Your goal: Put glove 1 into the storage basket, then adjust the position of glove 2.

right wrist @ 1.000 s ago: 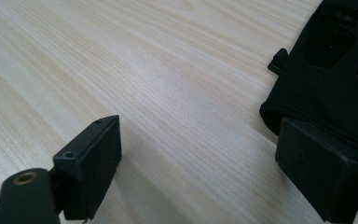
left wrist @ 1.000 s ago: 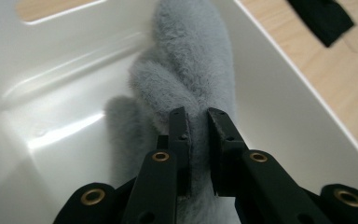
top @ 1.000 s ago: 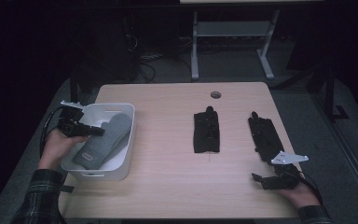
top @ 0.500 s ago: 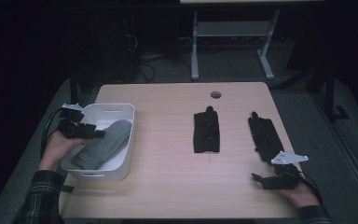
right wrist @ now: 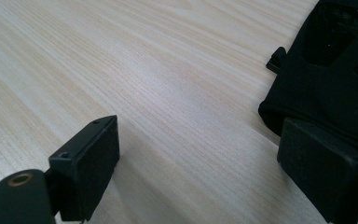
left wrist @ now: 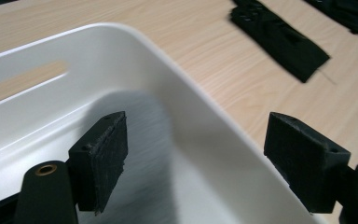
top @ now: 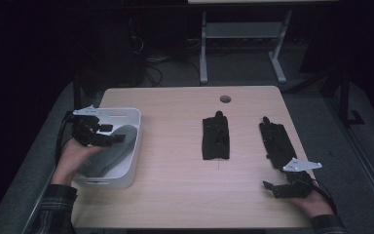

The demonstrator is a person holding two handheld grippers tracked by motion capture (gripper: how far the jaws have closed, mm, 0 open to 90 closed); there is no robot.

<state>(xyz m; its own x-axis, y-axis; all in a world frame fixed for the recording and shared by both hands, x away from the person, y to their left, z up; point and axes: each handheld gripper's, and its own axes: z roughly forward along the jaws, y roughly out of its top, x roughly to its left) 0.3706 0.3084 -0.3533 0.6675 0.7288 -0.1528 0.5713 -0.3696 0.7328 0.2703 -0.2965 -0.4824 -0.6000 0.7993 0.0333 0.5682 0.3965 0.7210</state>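
My left gripper hangs over the white bin. Its jaws have just been opening and now stand wide apart, with nothing between them. A soft grey cloth lies inside the bin, which is smooth plastic with round corners. My right gripper rests low on the pale wood surface, jaws wide apart and holding nothing, just beside a flat black cloth piece. Another black piece lies mid-surface.

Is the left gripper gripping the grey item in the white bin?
No, in the left gripper view the left gripper has its jaws wide apart with nothing pressed between them, above the grey item lying in the white bin.
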